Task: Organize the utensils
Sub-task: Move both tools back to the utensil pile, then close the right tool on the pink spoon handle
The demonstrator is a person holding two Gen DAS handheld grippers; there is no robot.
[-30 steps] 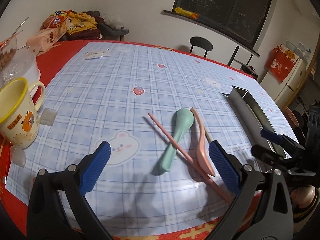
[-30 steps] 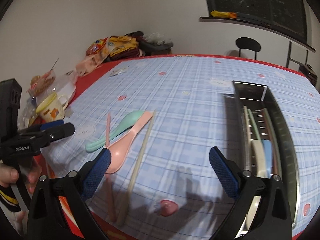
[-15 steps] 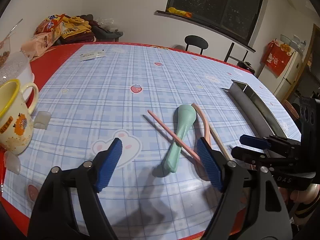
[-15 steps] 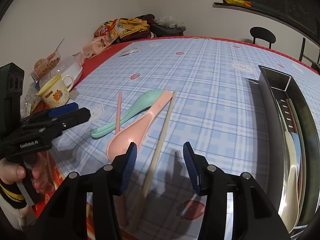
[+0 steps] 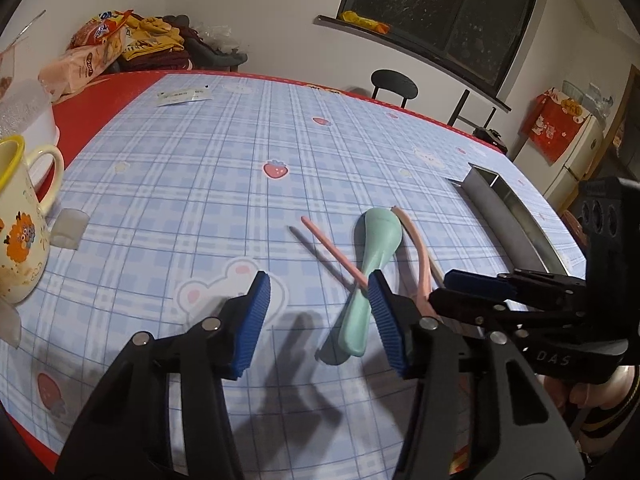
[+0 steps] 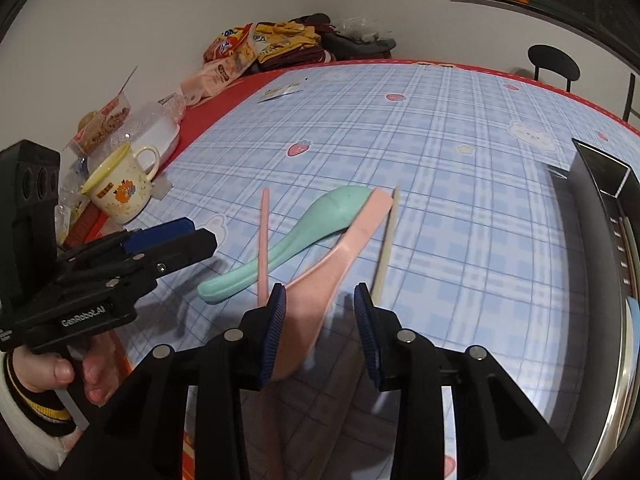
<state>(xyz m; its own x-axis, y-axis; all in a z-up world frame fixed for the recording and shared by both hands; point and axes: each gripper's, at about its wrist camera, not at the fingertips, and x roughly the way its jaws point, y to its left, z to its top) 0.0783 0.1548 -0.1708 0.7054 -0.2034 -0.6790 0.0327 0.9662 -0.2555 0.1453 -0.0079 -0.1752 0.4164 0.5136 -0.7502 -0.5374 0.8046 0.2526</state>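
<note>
The pink spoon (image 6: pixel 332 268) lies near the table's front edge, bowl end between the right gripper (image 6: pixel 320 322)'s partly spread pads, narrower than a second ago and not yet pinching. A mint spoon (image 6: pixel 304 236), pink chopstick (image 6: pixel 263 240) and beige chopstick (image 6: pixel 386 240) lie against it. The steel tray (image 6: pixel 600 184) is off to the right across bare cloth. The left gripper (image 5: pixel 318 320), marked "GenRobot.AI", hovers half spread near the mint spoon's handle.
</note>
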